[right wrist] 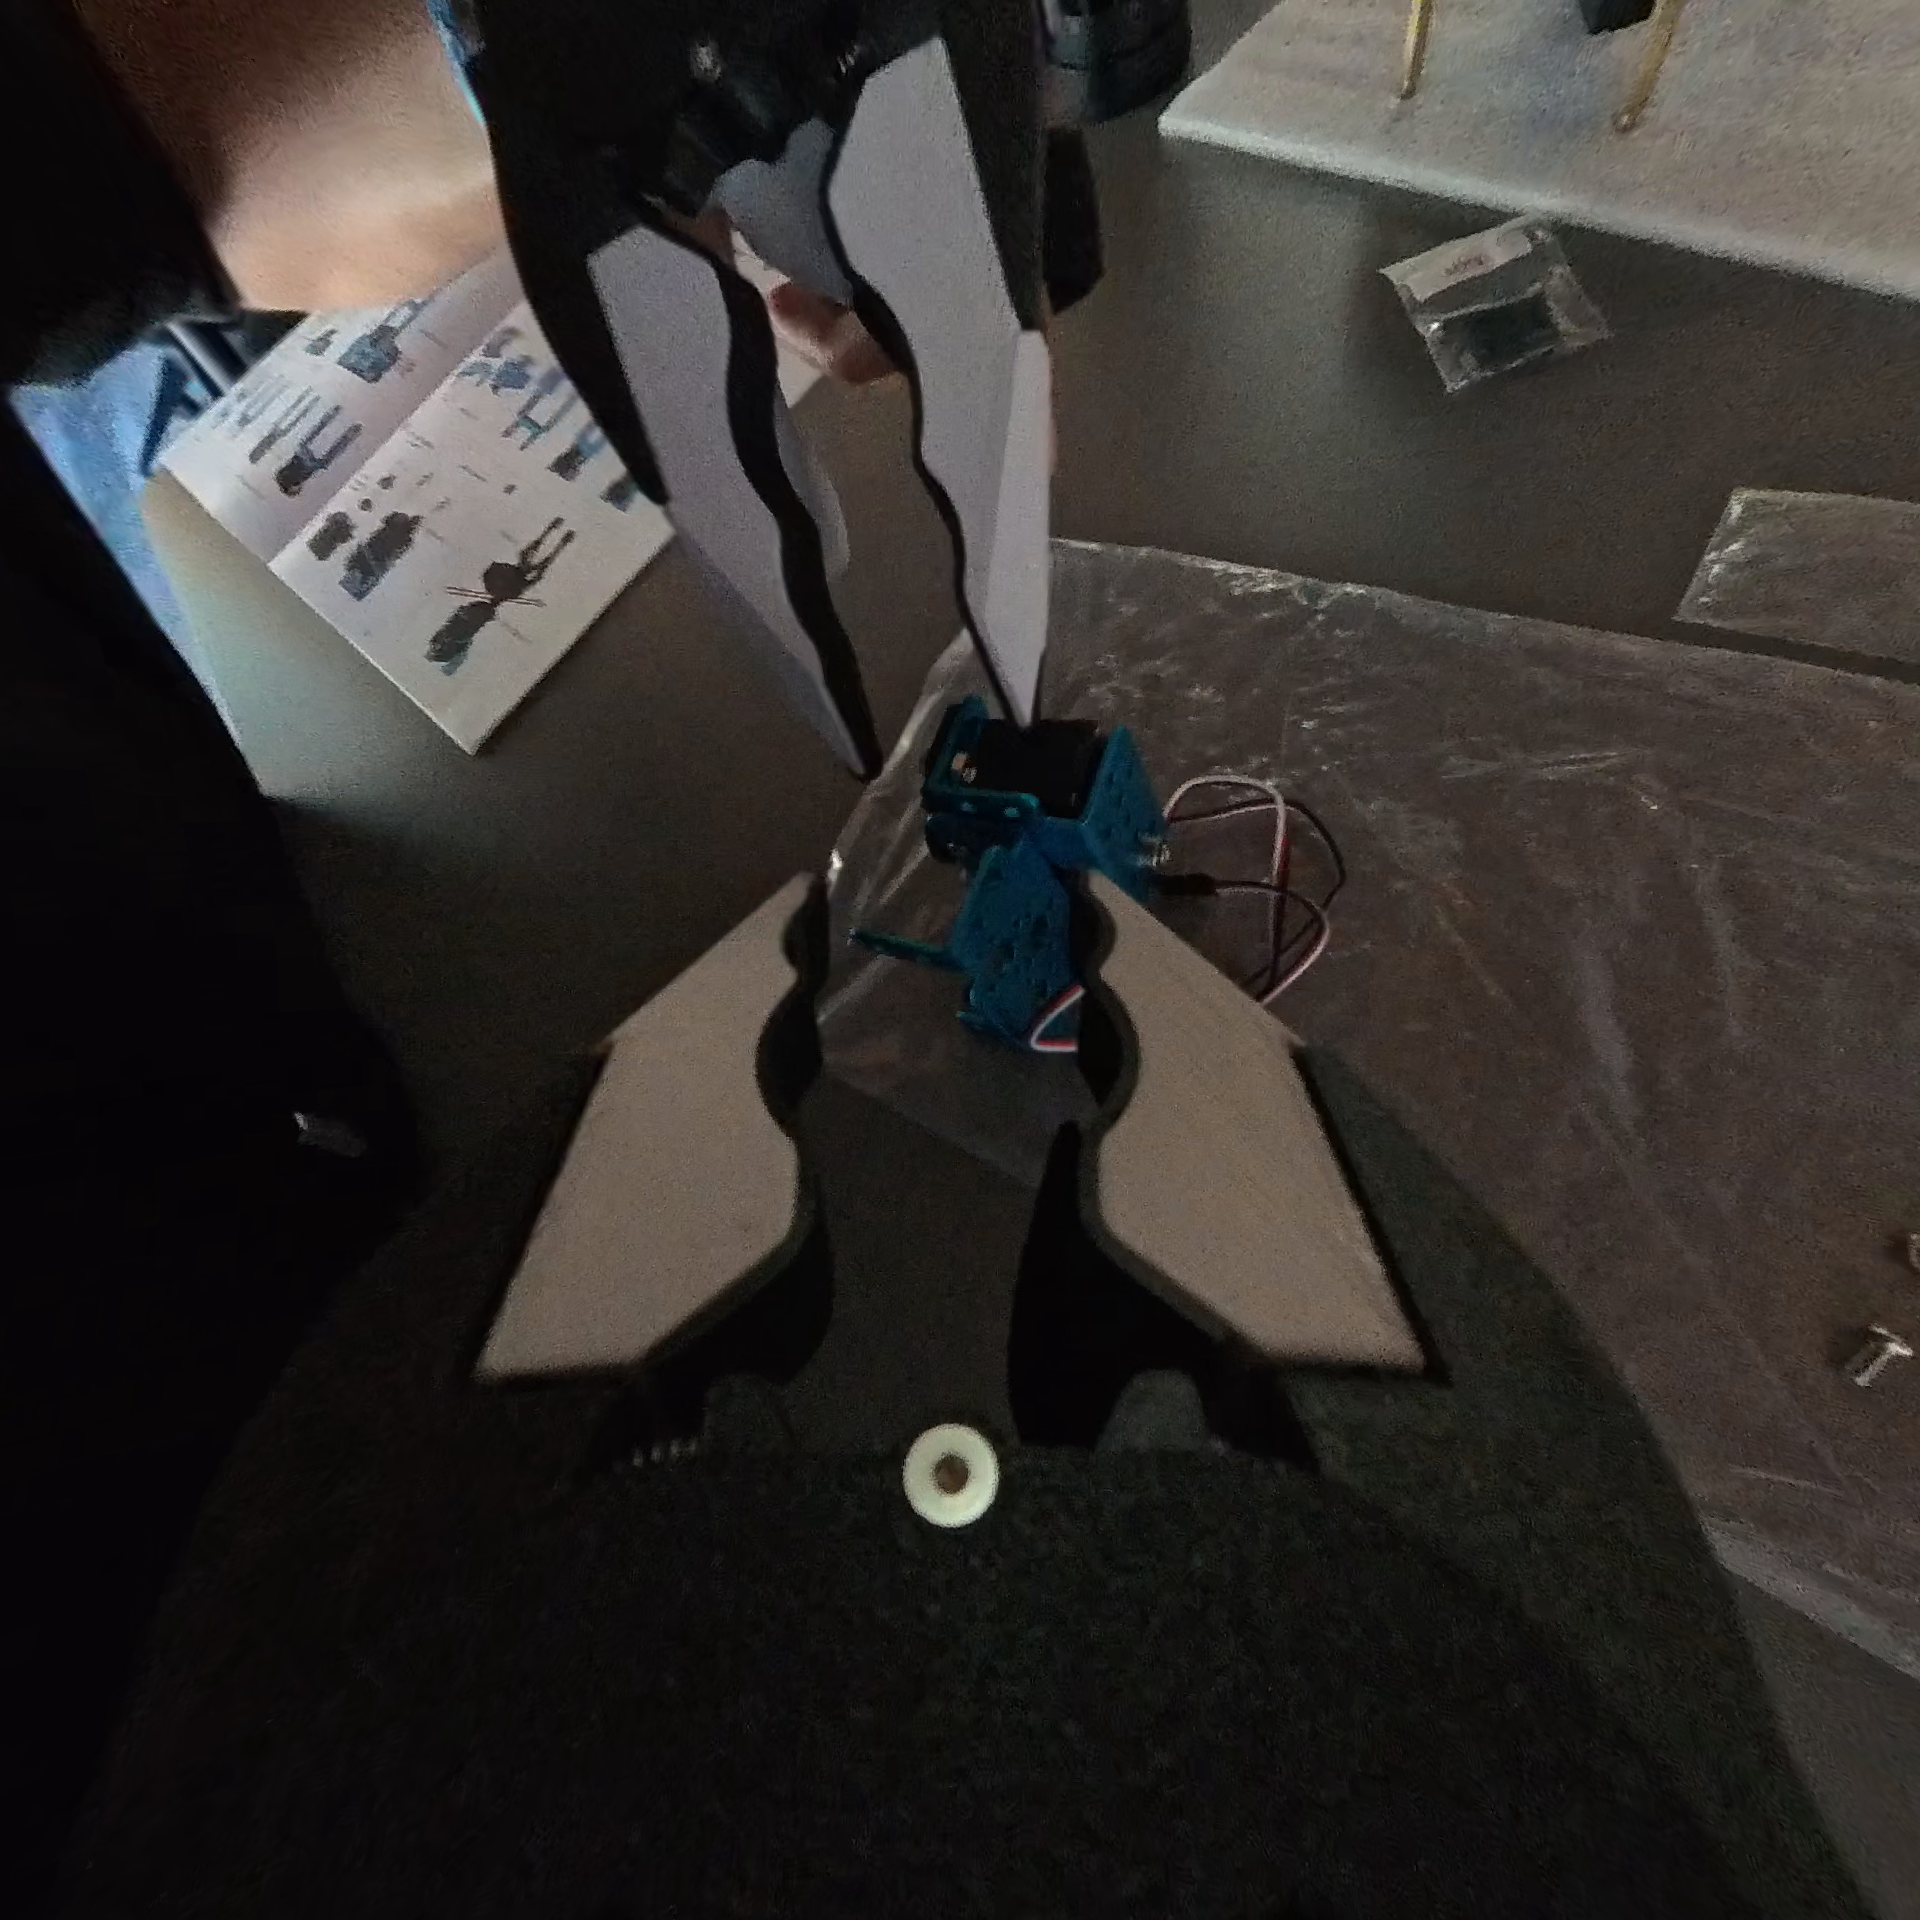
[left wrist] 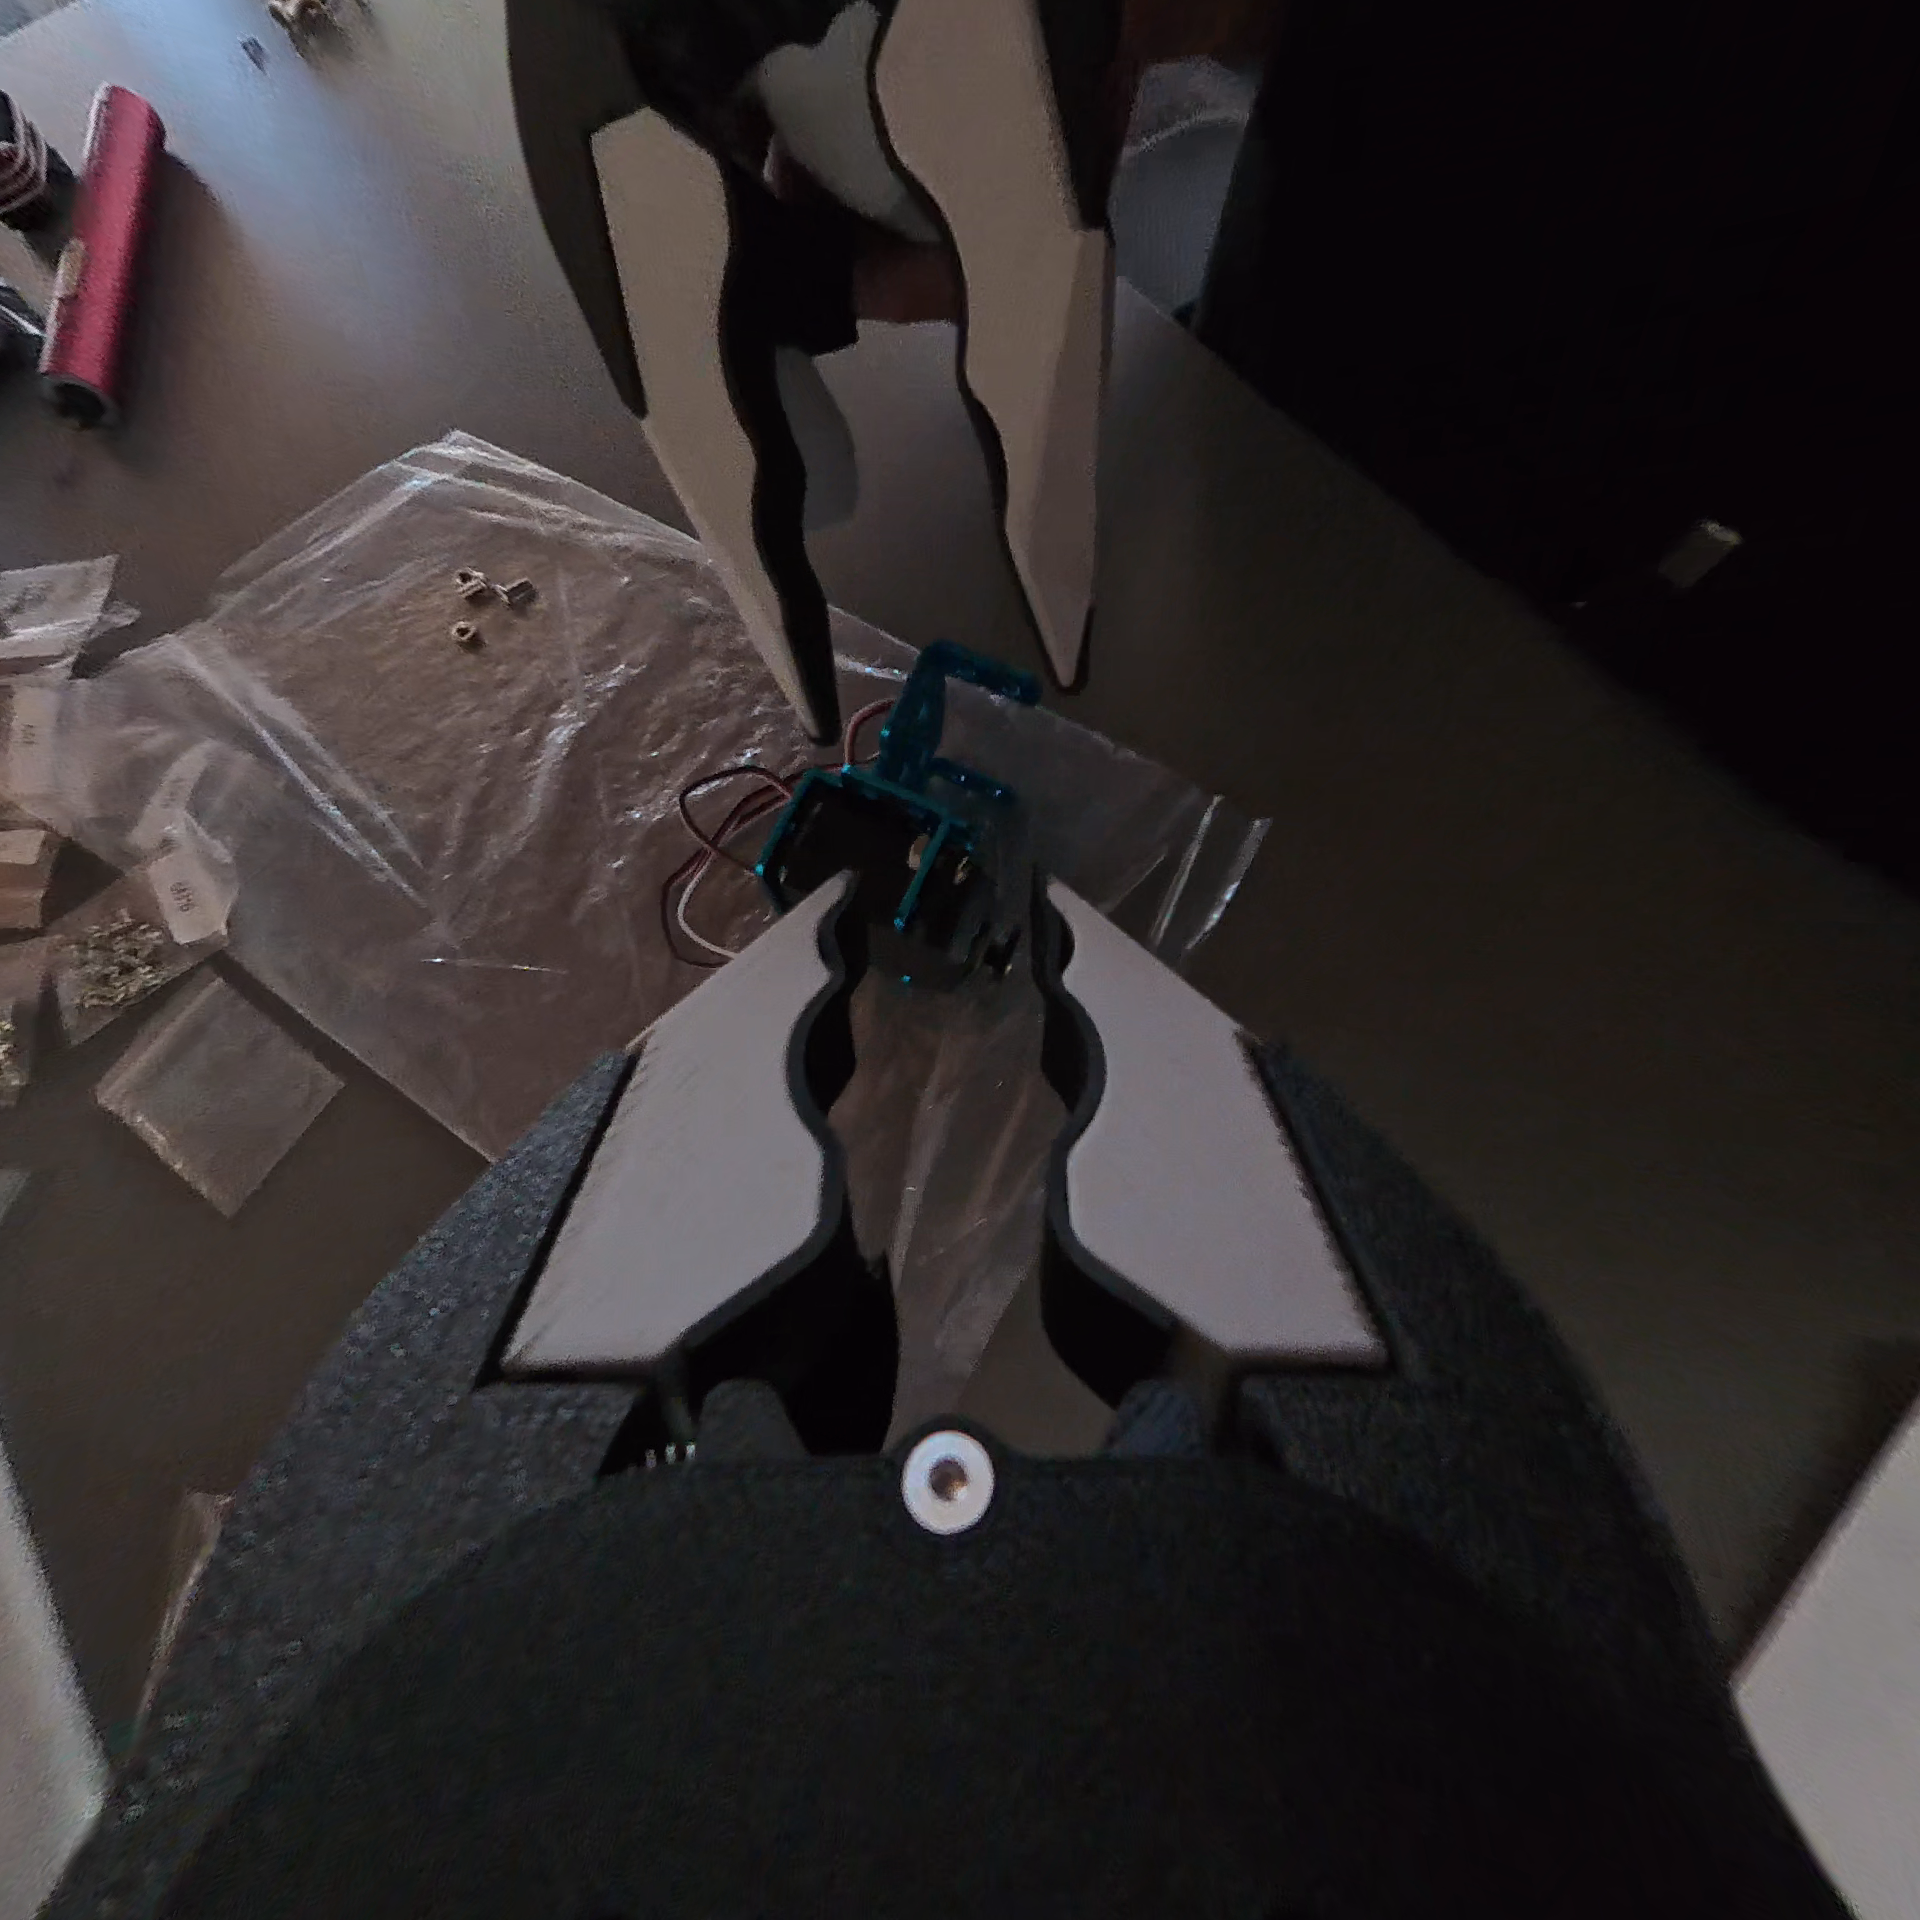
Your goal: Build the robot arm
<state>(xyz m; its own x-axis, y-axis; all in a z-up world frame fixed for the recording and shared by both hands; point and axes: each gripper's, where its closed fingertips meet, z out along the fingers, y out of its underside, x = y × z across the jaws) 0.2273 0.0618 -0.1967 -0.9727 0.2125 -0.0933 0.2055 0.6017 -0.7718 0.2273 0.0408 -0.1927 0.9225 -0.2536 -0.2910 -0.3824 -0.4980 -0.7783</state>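
A small assembly of blue perforated metal brackets around a black servo point(left wrist: 914, 862) stands on a clear plastic bag point(left wrist: 416, 748), with red, black and white wires point(left wrist: 717, 831) trailing from it. My left gripper point(left wrist: 945, 883) is open, its fingers flanking the servo end. In the right wrist view it point(right wrist: 945, 743) comes from above, with one fingertip point(right wrist: 1023, 707) at the servo's top and the other apart from it. My right gripper point(right wrist: 956, 883) is open around the blue bracket point(right wrist: 1013, 935). In the left wrist view it point(left wrist: 945, 701) straddles the bracket's upper end without touching.
On the grey table: a red cylinder point(left wrist: 99, 249), loose screws point(left wrist: 488, 603), small bags of hardware point(left wrist: 208, 1081), an open picture booklet point(right wrist: 416, 499), a clear plastic box point(right wrist: 1496, 312), more screws point(right wrist: 1881, 1361). The table edge point(left wrist: 1455, 499) runs at the right, with darkness beyond it.
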